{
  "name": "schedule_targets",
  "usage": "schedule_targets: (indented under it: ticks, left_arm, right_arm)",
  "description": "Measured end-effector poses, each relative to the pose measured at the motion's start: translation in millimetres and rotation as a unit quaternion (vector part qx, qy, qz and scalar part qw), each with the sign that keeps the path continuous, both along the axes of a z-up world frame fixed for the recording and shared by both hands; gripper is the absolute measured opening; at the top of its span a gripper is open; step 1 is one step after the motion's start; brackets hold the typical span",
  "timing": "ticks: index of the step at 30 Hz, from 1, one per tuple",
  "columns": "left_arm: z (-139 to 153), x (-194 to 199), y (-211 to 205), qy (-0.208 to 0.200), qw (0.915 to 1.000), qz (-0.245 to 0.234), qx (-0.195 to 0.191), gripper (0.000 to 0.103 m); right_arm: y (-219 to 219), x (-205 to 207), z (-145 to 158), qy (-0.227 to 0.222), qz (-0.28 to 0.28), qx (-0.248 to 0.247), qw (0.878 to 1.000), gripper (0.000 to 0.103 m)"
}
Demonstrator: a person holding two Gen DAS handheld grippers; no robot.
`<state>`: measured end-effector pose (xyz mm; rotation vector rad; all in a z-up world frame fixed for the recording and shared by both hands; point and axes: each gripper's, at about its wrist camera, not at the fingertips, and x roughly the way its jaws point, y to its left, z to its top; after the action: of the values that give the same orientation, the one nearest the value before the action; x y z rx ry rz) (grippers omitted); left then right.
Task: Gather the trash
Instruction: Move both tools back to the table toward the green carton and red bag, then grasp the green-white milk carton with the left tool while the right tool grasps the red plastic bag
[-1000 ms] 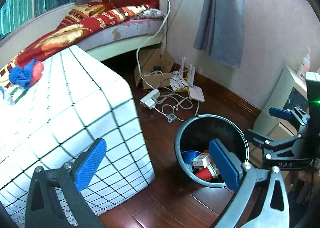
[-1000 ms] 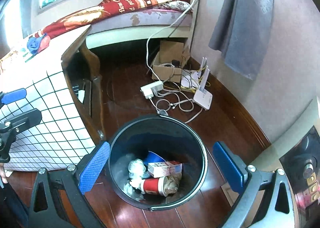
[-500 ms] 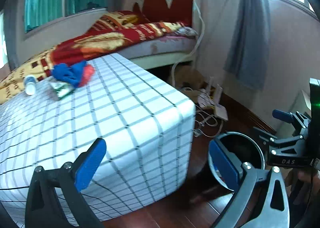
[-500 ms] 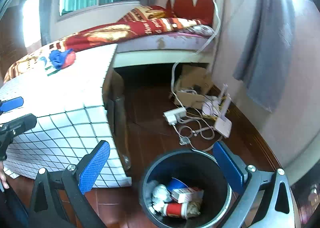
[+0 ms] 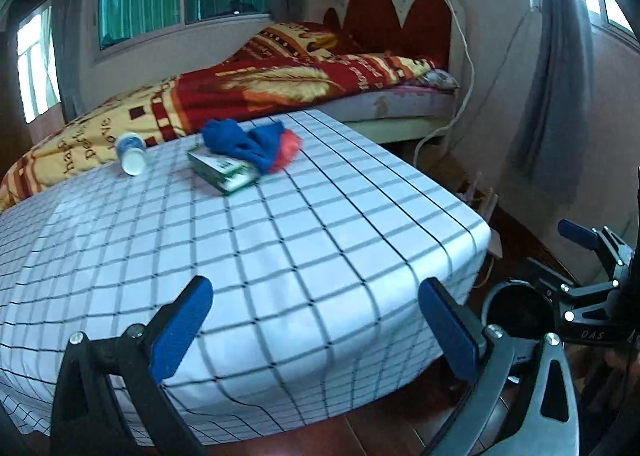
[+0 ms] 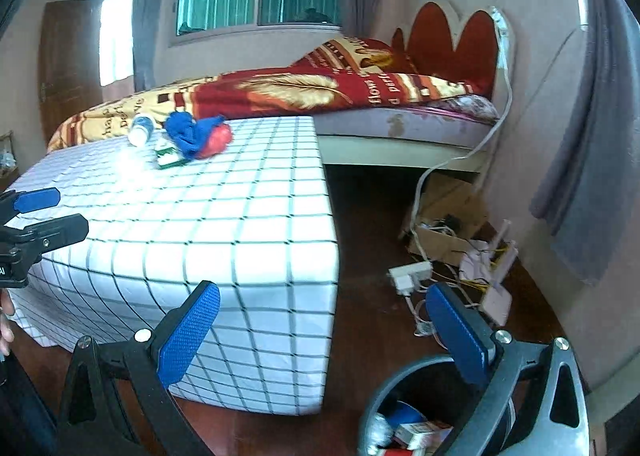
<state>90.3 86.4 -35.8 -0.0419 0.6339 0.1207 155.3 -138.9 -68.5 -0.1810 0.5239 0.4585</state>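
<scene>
Left gripper [image 5: 316, 320] jaws wide, empty, over the near edge of the checked table [image 5: 280, 240]. Right gripper [image 6: 324, 330] likewise wide, empty, beside the table's corner. On the table's far end: green box [image 5: 222, 171], small bottle [image 5: 131, 153], blue cloth [image 5: 244, 141]. Bin [image 6: 404, 416] on the floor beside the table.

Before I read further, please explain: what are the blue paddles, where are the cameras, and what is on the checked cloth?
A person holds a two-finger tool in each hand; each carries a camera looking along its blue fingers. The left tool and right tool are both open and hold nothing. On the checked table lie a small bottle, a green box and a blue cloth. The trash bin stands on the floor.
</scene>
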Motion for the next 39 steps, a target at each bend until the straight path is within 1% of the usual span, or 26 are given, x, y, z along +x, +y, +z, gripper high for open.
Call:
schedule_targets:
  ticks: [1, 3, 5, 9, 12, 13, 14, 15, 16, 17, 19, 21, 23, 27, 30, 33, 36, 39]
  left_arm:
    - [3.6, -0.1, 8.4, -0.001, 1.0000, 0.003, 0.000, 0.103]
    - [9.3, 0.9, 24.3, -0.003, 1.0000, 0.007, 0.002, 0.103]
    - [16.1, 1.9, 44.4, -0.006, 0.9998, 0.019, 0.005, 0.103]
    - [23.8, 4.3, 84.8, -0.013, 0.9992, 0.034, -0.014, 0.101]
    - [25.4, 10.0, 112.7, -0.016, 0.9982, 0.053, -0.022, 0.088]
    - [24.1, 13.3, 122.9, -0.017, 0.9977, 0.060, -0.029, 0.081]
    - [22.9, 15.4, 128.0, -0.016, 0.9973, 0.064, -0.034, 0.078]
    - [20.6, 19.2, 136.1, -0.015, 0.9965, 0.071, -0.040, 0.078]
    - [19.0, 21.7, 141.2, -0.015, 0.9959, 0.079, -0.042, 0.078]
    - [16.2, 26.5, 148.2, -0.015, 0.9950, 0.088, -0.045, 0.078]
    - [11.9, 34.8, 156.0, -0.013, 0.9943, 0.092, -0.052, 0.078]
    - [8.6, 44.4, 161.9, -0.007, 0.9941, 0.095, -0.051, 0.078]
    - [7.1, 51.7, 165.4, -0.005, 0.9941, 0.094, -0.054, 0.078]
    - [2.8, 66.5, 168.8, -0.002, 0.9943, 0.093, -0.052, 0.078]
    - [-1.7, 73.4, 172.4, 0.001, 0.9937, 0.093, -0.061, 0.078]
    - [-7.1, 80.0, 175.1, 0.011, 0.9938, 0.095, -0.057, 0.078]
    - [-11.4, 81.9, 182.0, 0.018, 0.9931, 0.100, -0.058, 0.078]
    - [-16.6, 83.4, 186.9, 0.025, 0.9928, 0.105, -0.051, 0.078]
  right_arm:
    - [7.1, -1.5, 3.4, -0.010, 0.008, 0.001, 1.000, 0.103]
    - [23.1, 4.9, 10.0, 0.008, 0.027, -0.005, 1.000, 0.103]
    - [37.8, 8.4, 21.3, 0.009, 0.035, 0.004, 0.999, 0.103]
    - [76.2, 21.8, 45.4, 0.001, 0.072, 0.016, 0.997, 0.103]
    - [108.8, 36.5, 57.5, -0.003, 0.096, 0.018, 0.995, 0.102]
    - [121.8, 42.3, 59.7, -0.003, 0.105, 0.020, 0.994, 0.100]
    - [132.4, 47.2, 60.5, -0.002, 0.111, 0.019, 0.994, 0.093]
    - [142.4, 53.1, 60.9, 0.003, 0.119, 0.019, 0.993, 0.087]
    - [155.4, 60.9, 60.6, 0.011, 0.131, 0.020, 0.991, 0.078]
    - [165.9, 67.2, 60.1, 0.015, 0.137, 0.018, 0.990, 0.074]
    - [188.2, 79.6, 56.0, 0.021, 0.147, 0.008, 0.989, 0.073]
    - [203.5, 93.7, 50.4, 0.030, 0.153, -0.003, 0.988, 0.069]
    - [214.1, 106.7, 43.8, 0.042, 0.156, -0.009, 0.987, 0.060]
    - [229.1, 133.1, 32.6, 0.060, 0.142, -0.014, 0.988, 0.058]
    - [241.4, 145.1, 27.0, 0.079, 0.163, 0.000, 0.983, 0.056]
    - [260.6, 152.7, 18.3, 0.079, 0.160, -0.036, 0.983, 0.055]
    - [279.4, 167.4, -2.5, 0.117, 0.144, -0.066, 0.980, 0.055]
    - [299.8, 181.4, -12.5, 0.133, 0.123, -0.083, 0.980, 0.055]
